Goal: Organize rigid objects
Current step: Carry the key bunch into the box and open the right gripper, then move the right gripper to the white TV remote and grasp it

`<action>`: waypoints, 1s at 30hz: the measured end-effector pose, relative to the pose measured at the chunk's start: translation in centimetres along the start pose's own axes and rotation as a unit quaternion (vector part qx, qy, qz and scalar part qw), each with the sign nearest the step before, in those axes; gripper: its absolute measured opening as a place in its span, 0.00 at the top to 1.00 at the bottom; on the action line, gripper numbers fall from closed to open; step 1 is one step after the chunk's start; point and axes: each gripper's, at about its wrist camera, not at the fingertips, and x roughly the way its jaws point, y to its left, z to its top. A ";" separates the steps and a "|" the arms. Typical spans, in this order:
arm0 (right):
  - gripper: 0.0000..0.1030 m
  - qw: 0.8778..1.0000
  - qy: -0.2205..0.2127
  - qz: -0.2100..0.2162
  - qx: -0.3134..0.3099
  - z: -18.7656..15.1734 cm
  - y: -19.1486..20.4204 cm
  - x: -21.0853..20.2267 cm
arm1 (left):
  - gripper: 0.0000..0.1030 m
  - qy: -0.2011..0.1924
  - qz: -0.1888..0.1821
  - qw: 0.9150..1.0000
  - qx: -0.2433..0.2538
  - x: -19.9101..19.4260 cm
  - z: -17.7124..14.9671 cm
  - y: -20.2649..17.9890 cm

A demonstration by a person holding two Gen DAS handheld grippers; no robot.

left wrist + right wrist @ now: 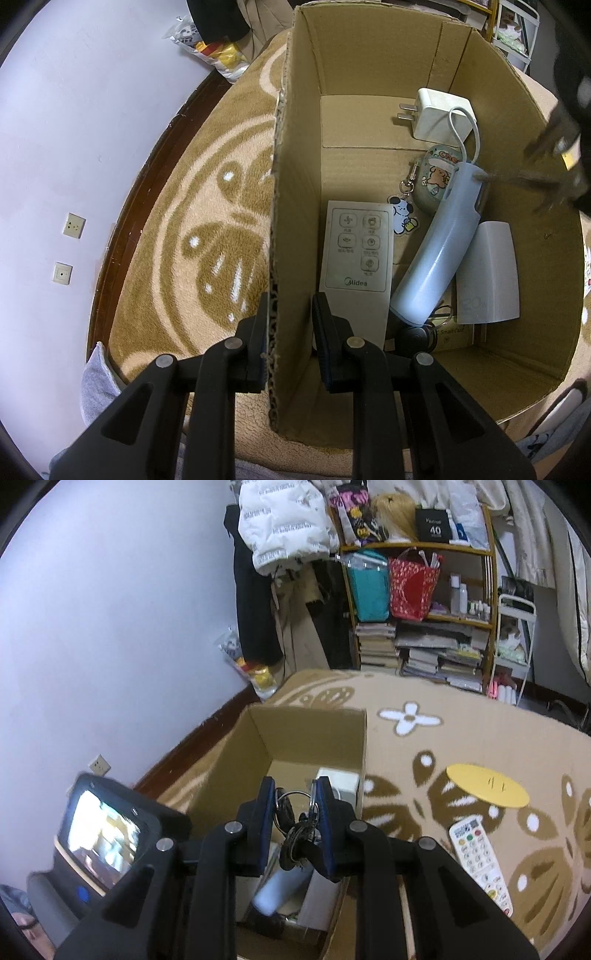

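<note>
The left gripper is straddling the cardboard box wall, fingers apart; the right gripper is pinching a key bunch above the box, a remote lying just beside it.

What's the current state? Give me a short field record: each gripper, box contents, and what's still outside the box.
left gripper: fingers straddle the cardboard box side wall; grip not confirmed
right gripper: shut on key bunch, above the box opening
in box: Midea remote, white charger, cartoon case with charm, pale blue tube, white block, black fob
outside box, on blanket: white remote with coloured buttons, yellow disc
</note>
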 end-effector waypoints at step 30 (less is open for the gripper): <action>0.13 0.991 -0.008 -0.125 0.043 -0.8 -10.5 -1.7 | 0.80 0.001 0.001 1.000 0.000 0.0 0.0 0.0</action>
